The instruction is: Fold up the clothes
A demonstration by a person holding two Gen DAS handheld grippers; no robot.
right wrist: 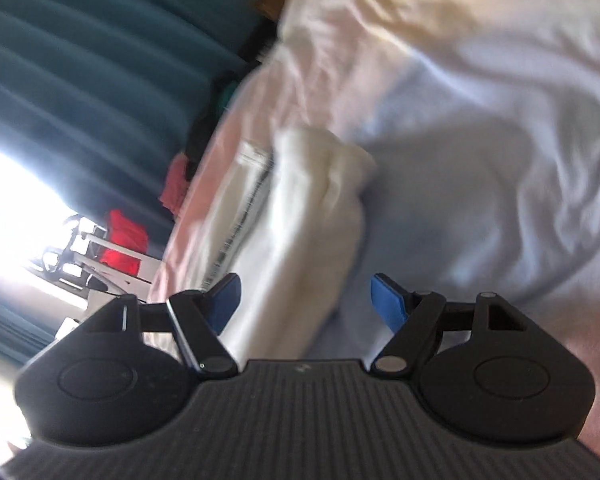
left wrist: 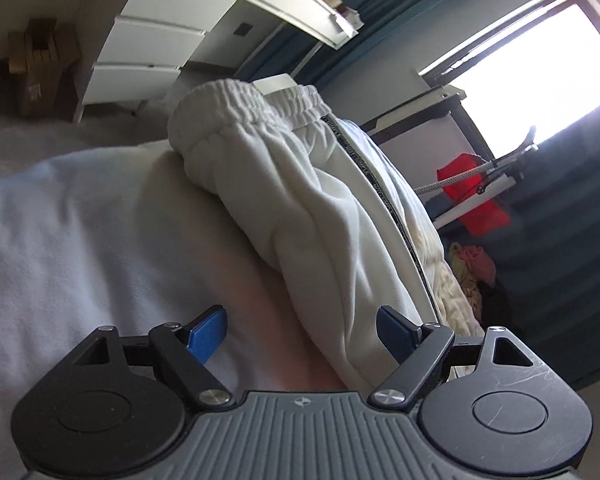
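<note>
Both tools are empty at this moment. My left gripper (left wrist: 302, 334) has its blue pads (left wrist: 208, 334) spread wide, and nothing sits between them. My right gripper (right wrist: 305, 306) is likewise spread, pads clear of any cloth. The right wrist view is smeared by motion blur, so detail there is poor.

The task's garment is a pair of white sweatpants (left wrist: 300, 216) lying bunched lengthwise on the white bedsheet (left wrist: 80, 232). The elastic waistband (left wrist: 240, 104) is at the far end from the left gripper. A dark printed stripe (left wrist: 384, 204) runs down the side seam. The near end passes between the left pads and under the tool body. From the right wrist the same sweatpants (right wrist: 300, 220) lie directly ahead, one end rumpled.

I judge that the fold is at an early stage: the garment is heaped and creased, not laid flat, and neither tool has hold of it.

The next move calls for a grasp at each end, likely the left at the near leg section and the right at the end before it. Then the fabric needs tensioning flat before any fold.

Beyond the bed I note a white drawer unit (left wrist: 140, 40), teal curtains (right wrist: 80, 60) and a red item (left wrist: 476, 196).
</note>
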